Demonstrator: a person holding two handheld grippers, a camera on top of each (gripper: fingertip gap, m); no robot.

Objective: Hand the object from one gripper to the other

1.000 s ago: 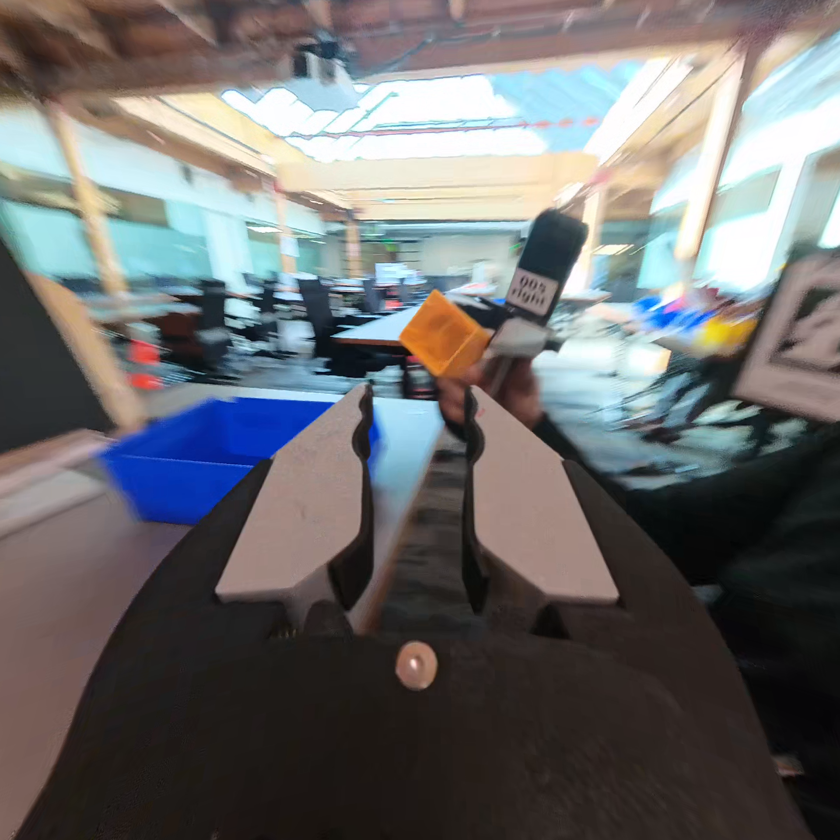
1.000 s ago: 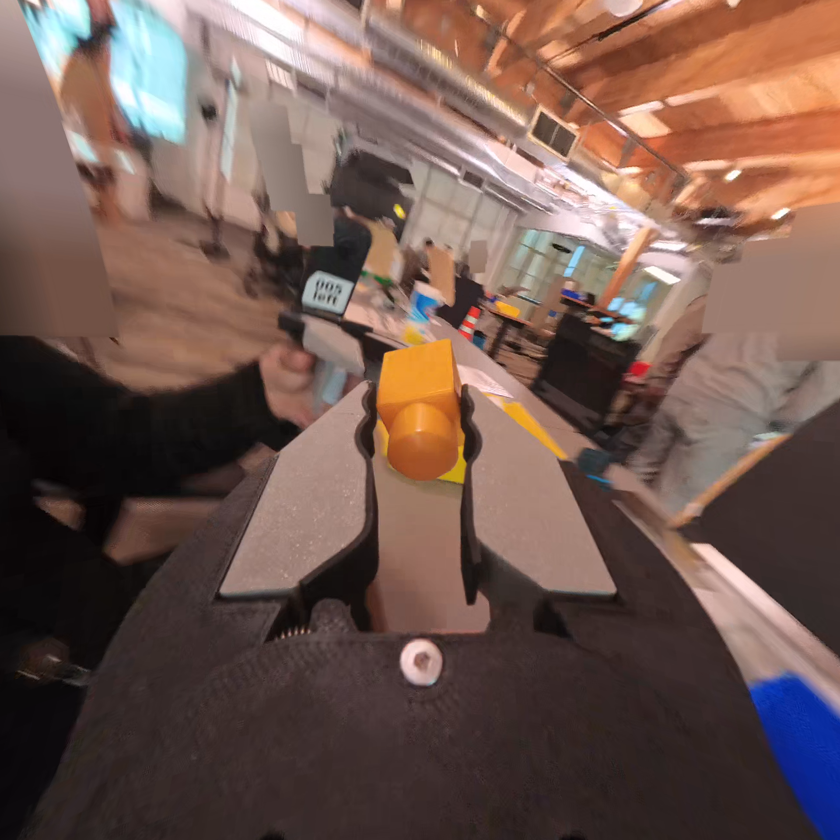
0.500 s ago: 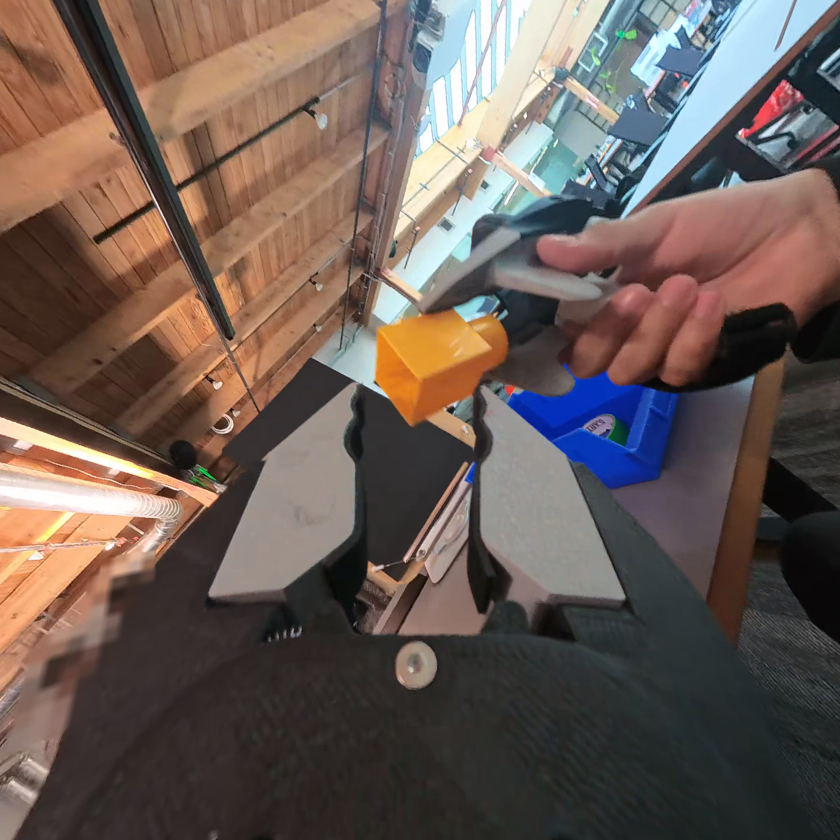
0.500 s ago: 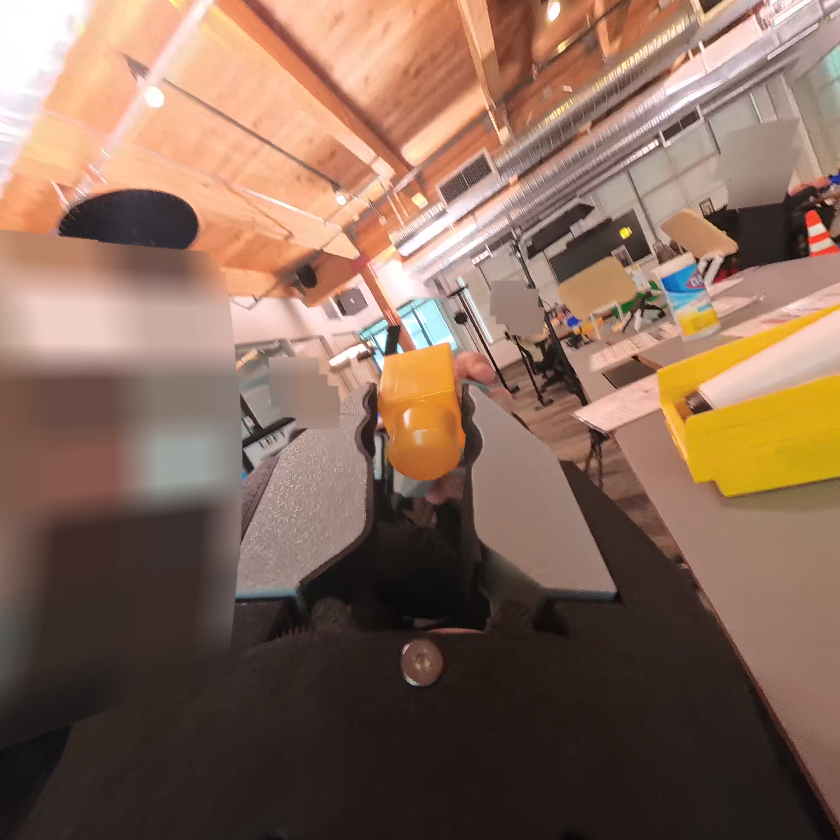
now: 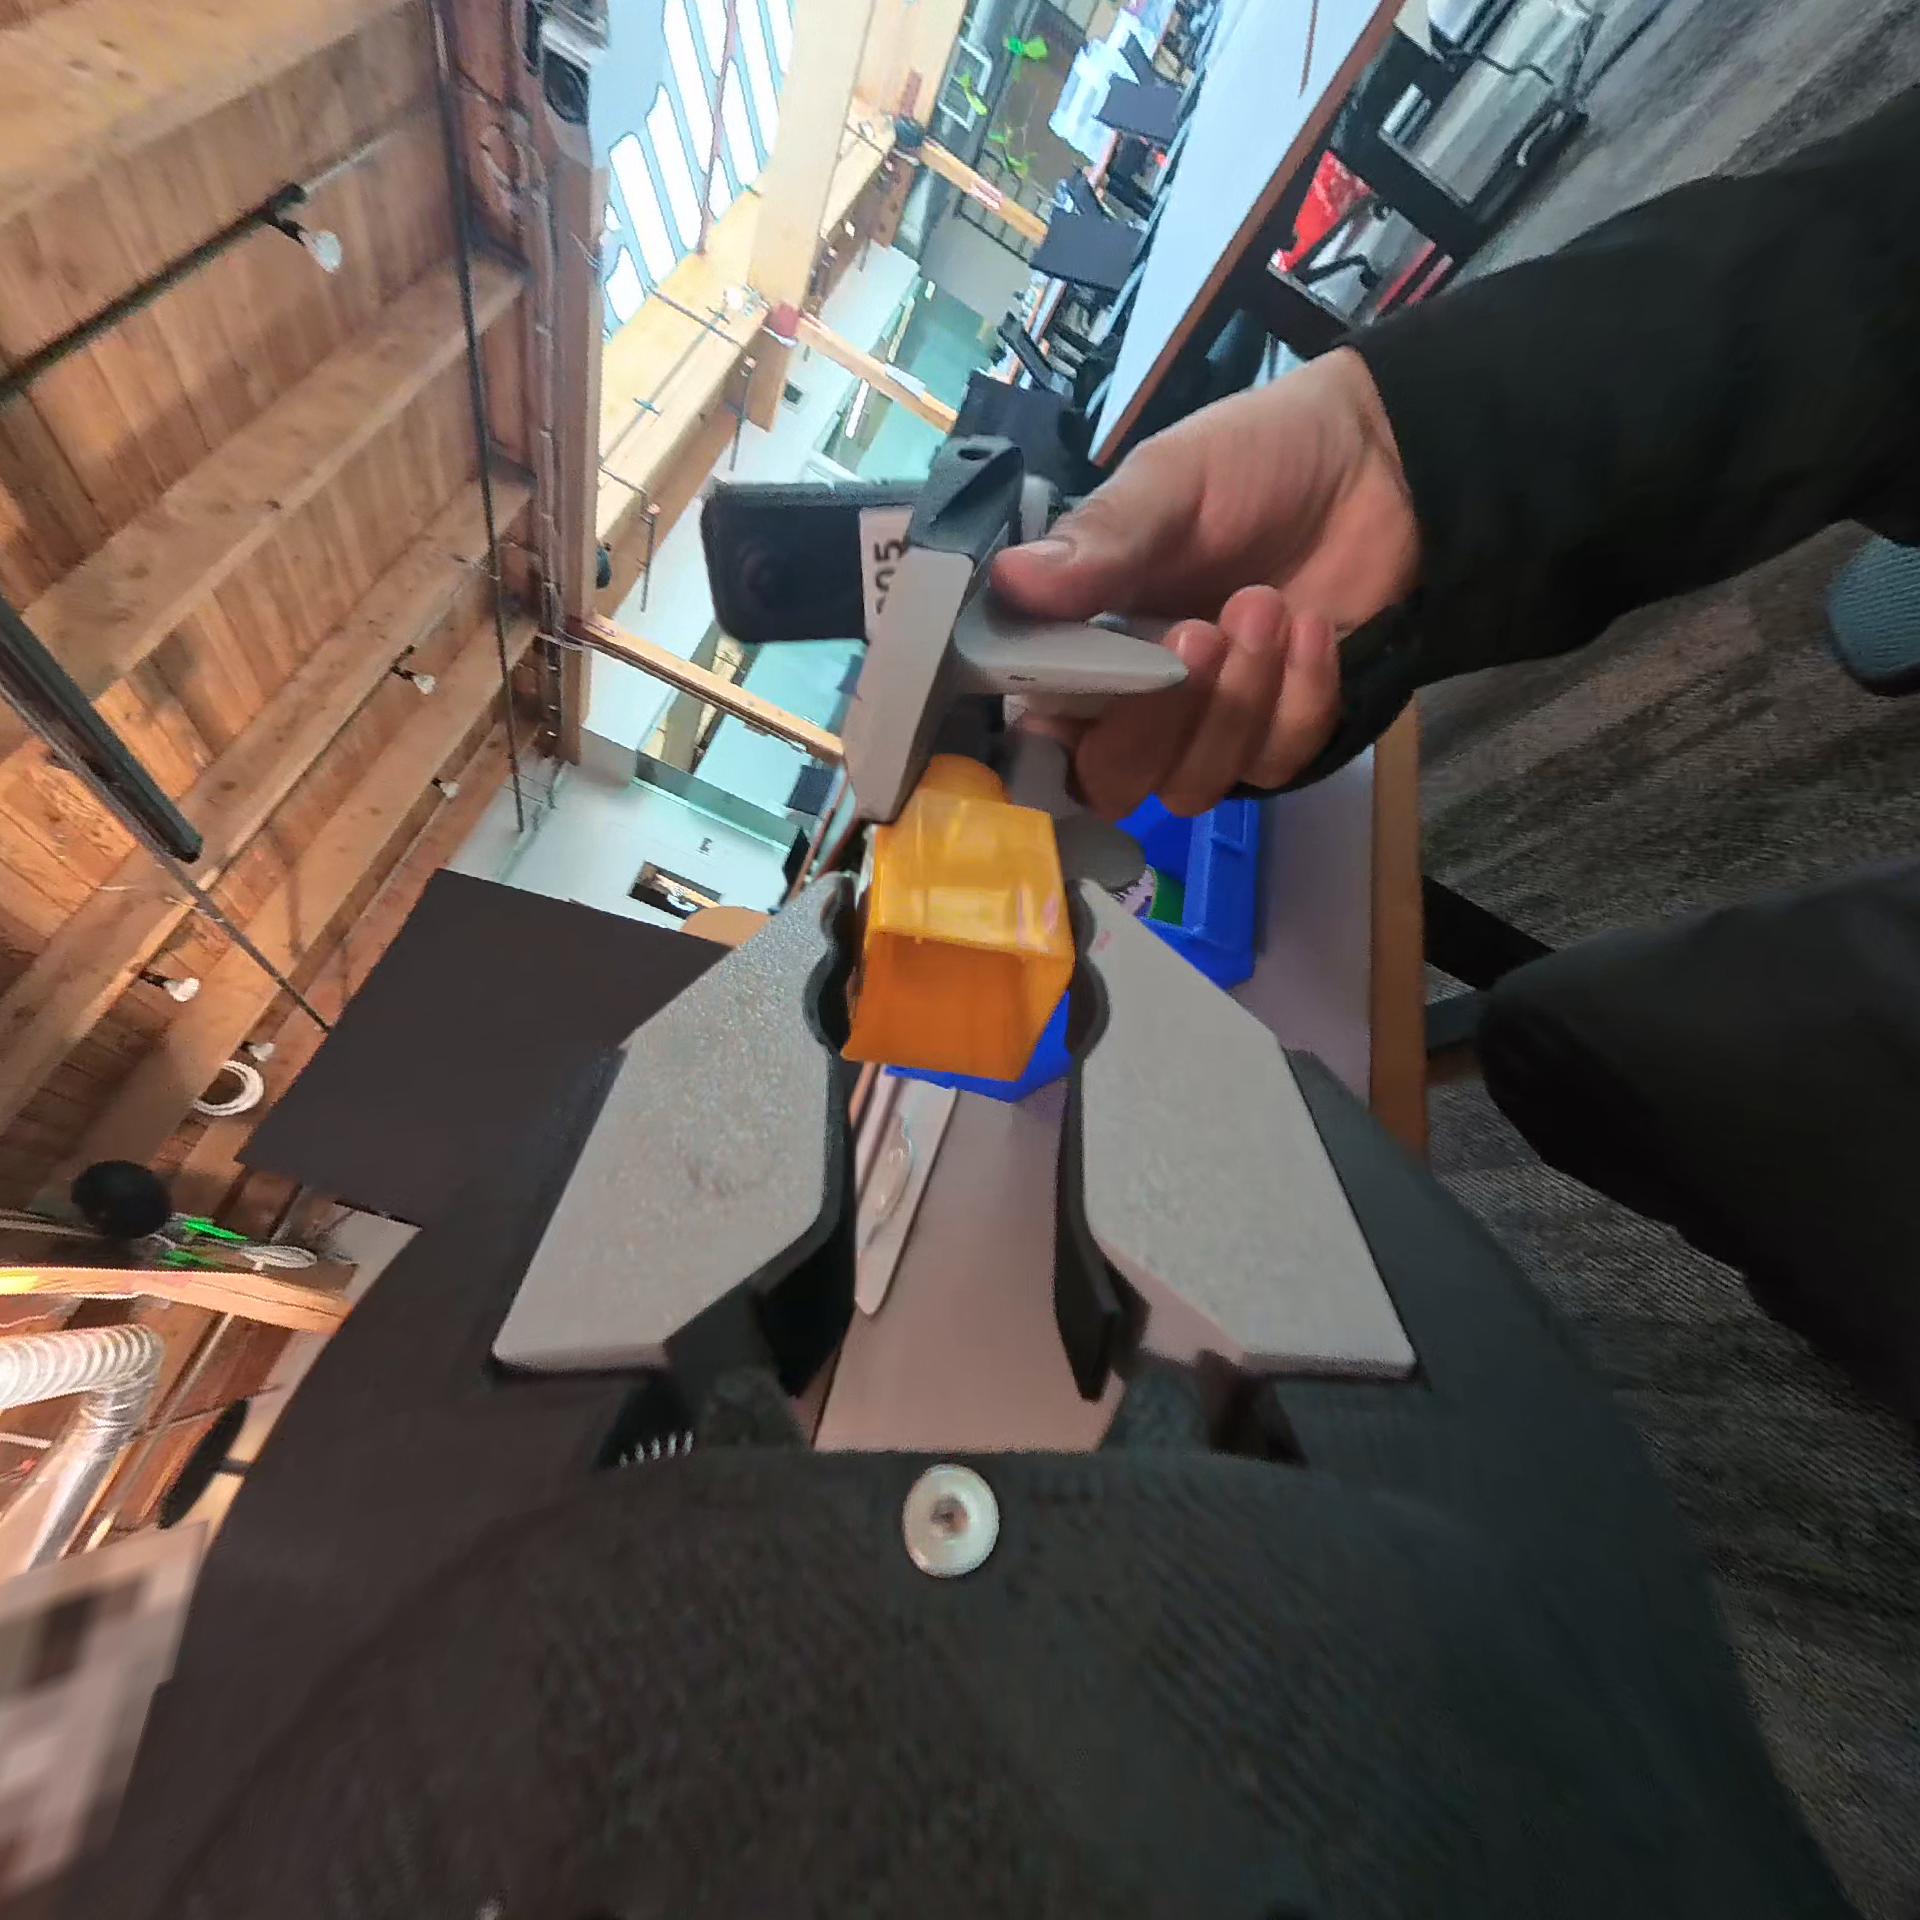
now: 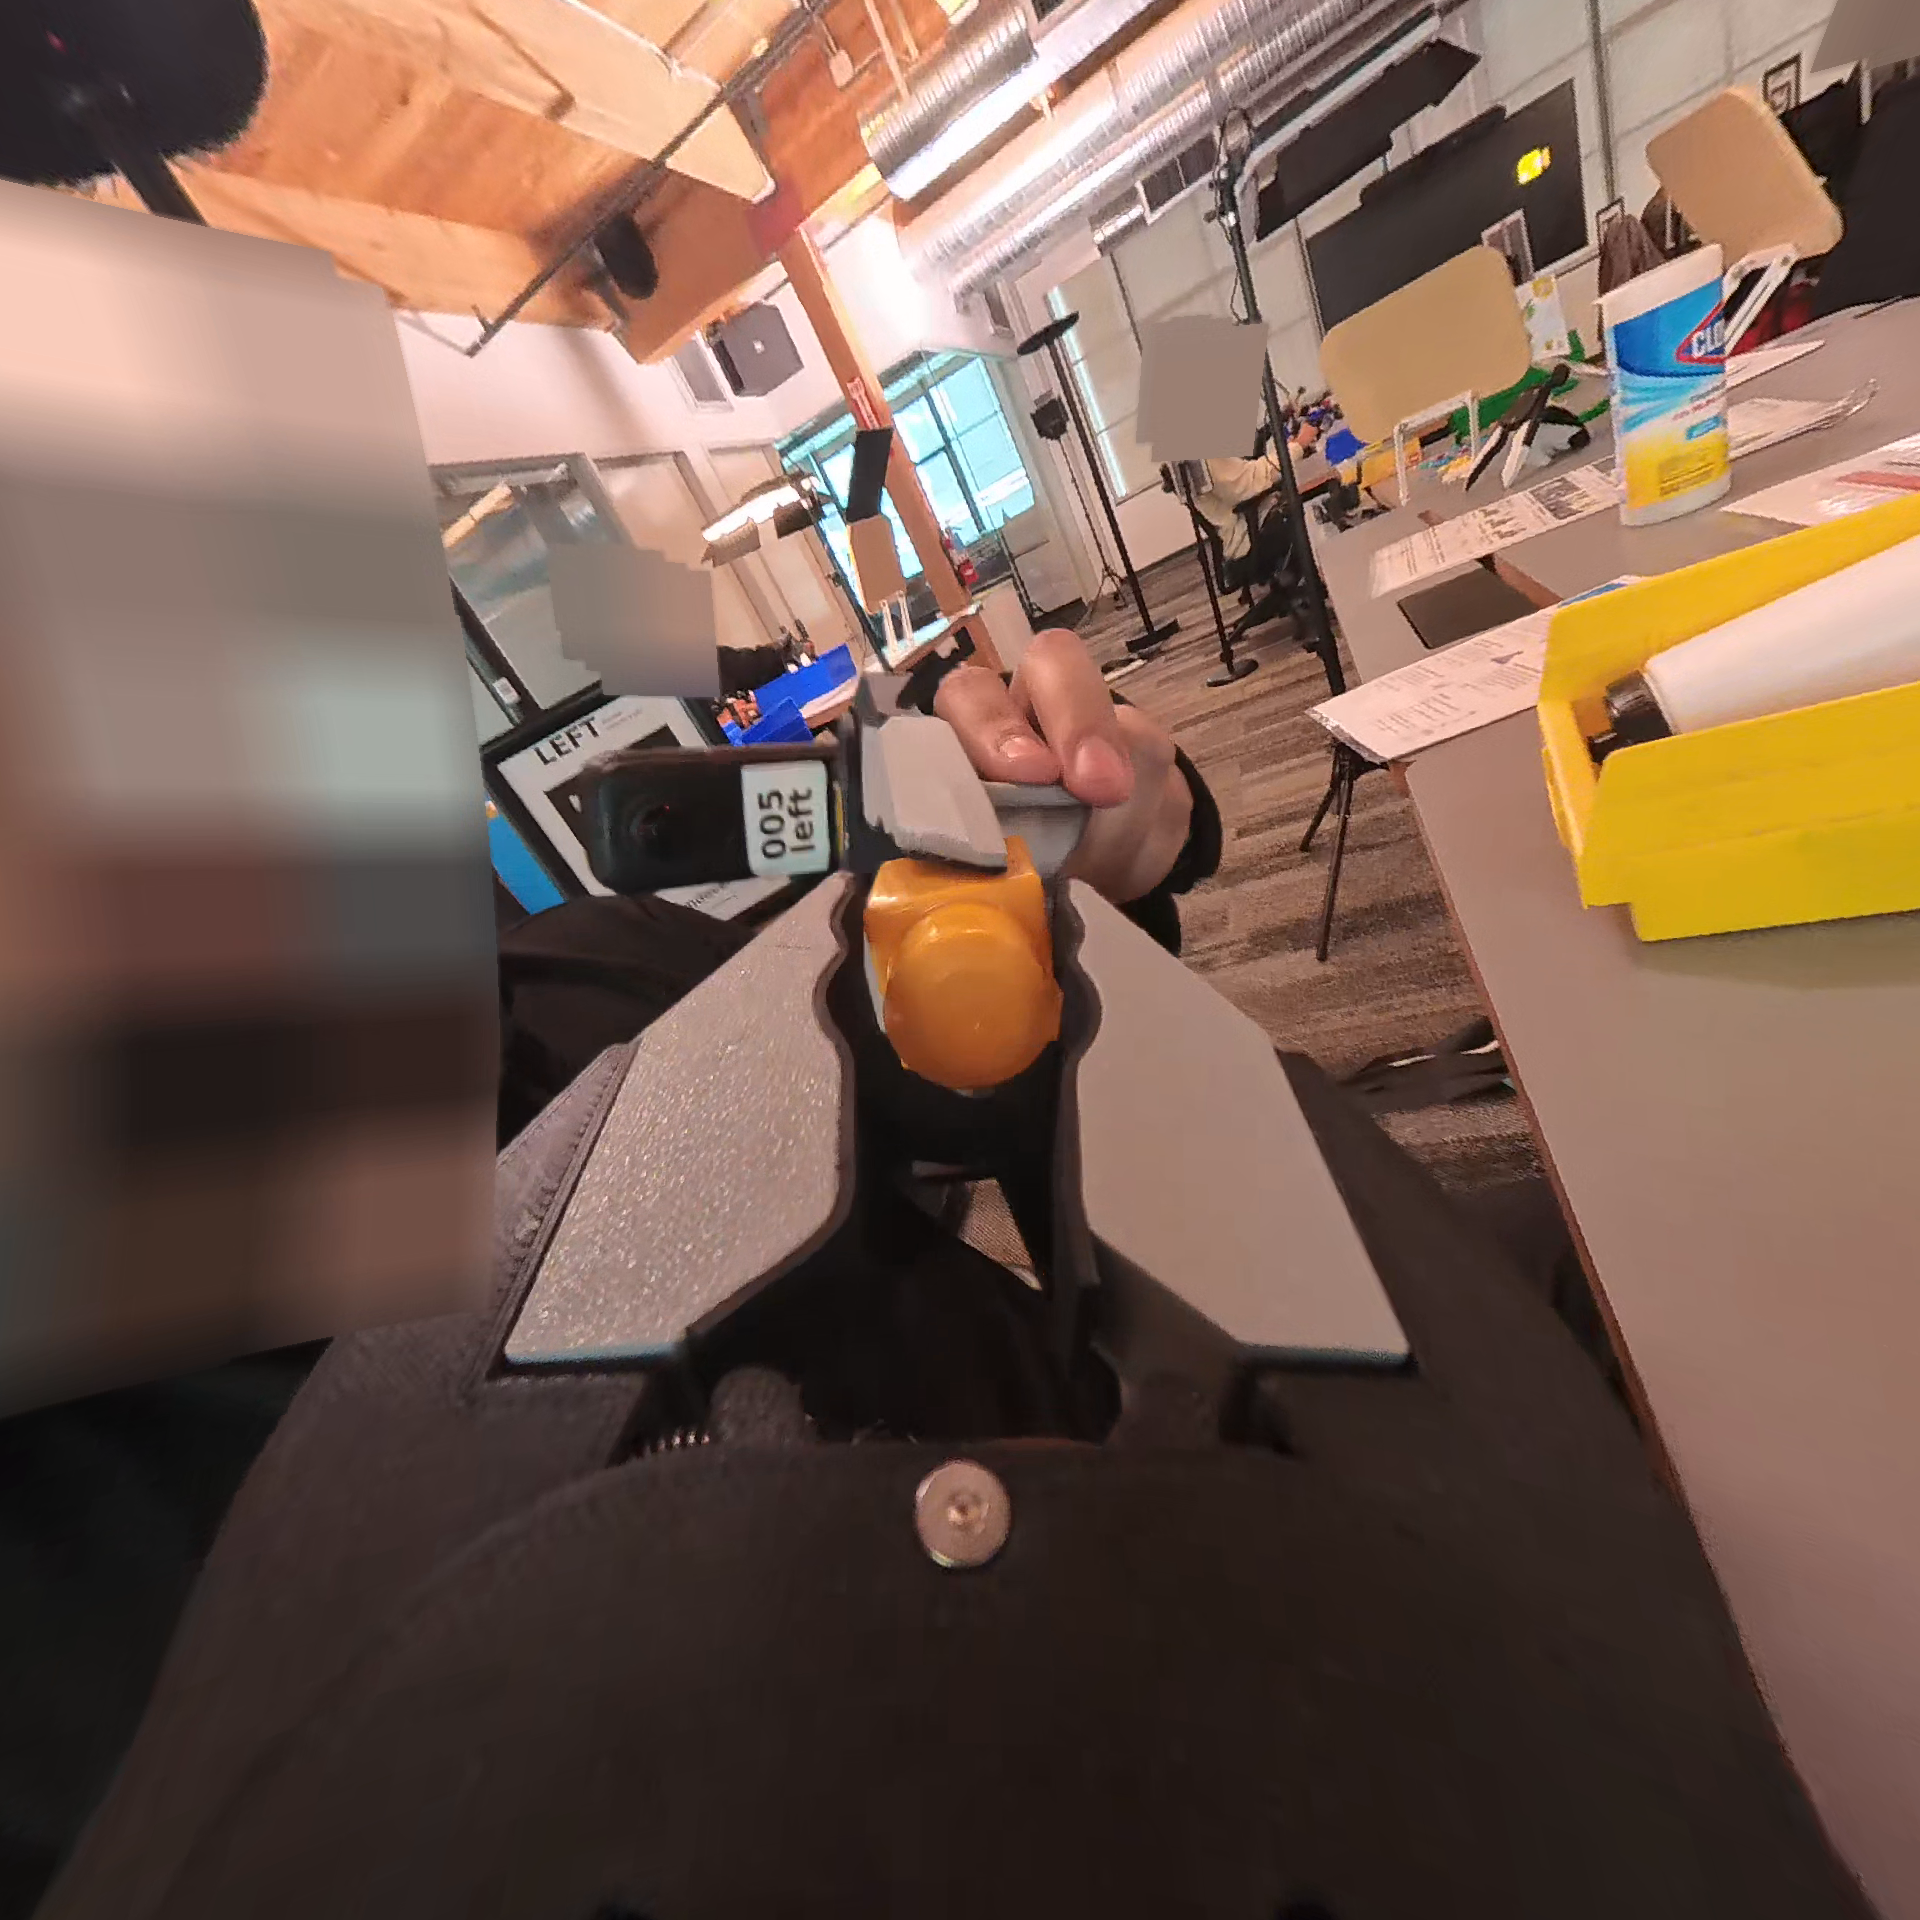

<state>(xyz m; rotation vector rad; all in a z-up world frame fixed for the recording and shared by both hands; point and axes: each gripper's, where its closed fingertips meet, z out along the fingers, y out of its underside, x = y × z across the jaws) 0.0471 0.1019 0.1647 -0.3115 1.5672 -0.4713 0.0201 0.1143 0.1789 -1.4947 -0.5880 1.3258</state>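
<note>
The orange object [image 5: 956, 987] is a small plastic piece with a square hollow end and a round cap. It hangs in the air between both grippers. My right gripper [image 6: 961, 935] is shut on the round cap end [image 6: 966, 997]. My left gripper [image 5: 961, 914] has its jaws against both sides of the square end. In the left wrist view the right gripper [image 5: 987, 790] comes in from above, held by a hand [image 5: 1226, 592]. In the right wrist view the left gripper [image 6: 966, 831] crosses over the far end, held by a hand [image 6: 1070, 769].
A blue bin [image 5: 1205, 894] stands on the grey table [image 5: 1320, 987] behind the handover. In the right wrist view a yellow bin [image 6: 1745, 790] holding a white roll [image 6: 1787, 644], papers and a wipes canister [image 6: 1662, 395] are on the table [image 6: 1714, 1143] to the right. My two grippers' fingertips are within a few centimetres of each other.
The two grippers came together. The orange object, ahead of my left fingertips half a second ago, now sits between them. The right gripper has kept its hold throughout.
</note>
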